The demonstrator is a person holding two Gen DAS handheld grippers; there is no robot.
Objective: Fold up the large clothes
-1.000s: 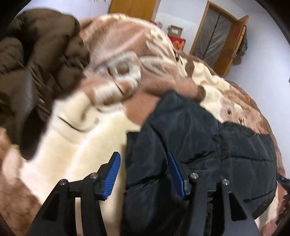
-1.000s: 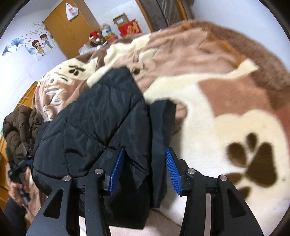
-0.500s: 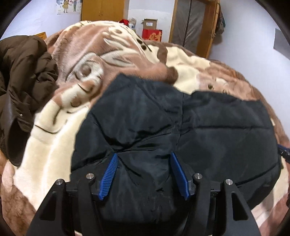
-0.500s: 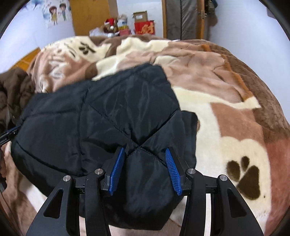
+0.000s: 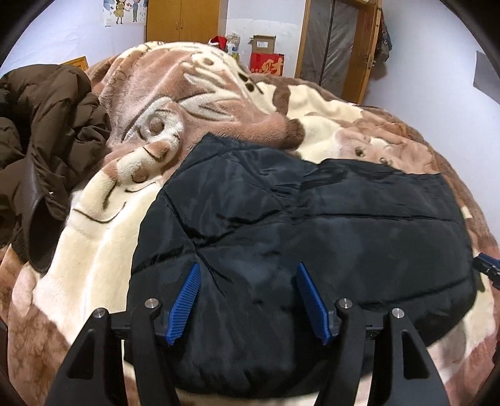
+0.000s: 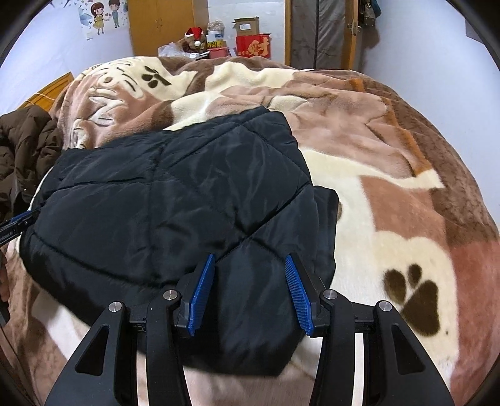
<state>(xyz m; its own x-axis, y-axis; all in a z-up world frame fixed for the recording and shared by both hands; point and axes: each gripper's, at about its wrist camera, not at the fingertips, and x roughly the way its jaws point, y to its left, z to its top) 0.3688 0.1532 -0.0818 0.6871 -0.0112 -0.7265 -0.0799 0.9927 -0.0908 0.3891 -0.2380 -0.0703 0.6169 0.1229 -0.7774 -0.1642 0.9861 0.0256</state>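
Observation:
A black quilted jacket [image 5: 312, 225] lies folded into a compact bundle on the brown and cream blanket; it also shows in the right wrist view [image 6: 175, 200]. My left gripper [image 5: 247, 296] is open, its blue pads hovering over the jacket's near left part. My right gripper [image 6: 250, 290] is open over the jacket's near right corner. Neither holds cloth. The right gripper's tip [image 5: 487, 265] peeks in at the left wrist view's right edge, and the left gripper's tip [image 6: 15, 223] shows at the right wrist view's left edge.
A brown puffer coat [image 5: 40, 150] lies crumpled on the bed's left side, also in the right wrist view [image 6: 22, 150]. The blanket [image 6: 390, 203] covers the whole bed. Beyond it stand a wooden wardrobe [image 5: 184, 20], red boxes [image 6: 253, 47] and a door [image 5: 337, 43].
Both grippers have swung to face the jacket squarely and drawn back a little. The jacket has settled flat as a folded bundle. Both grippers stay open.

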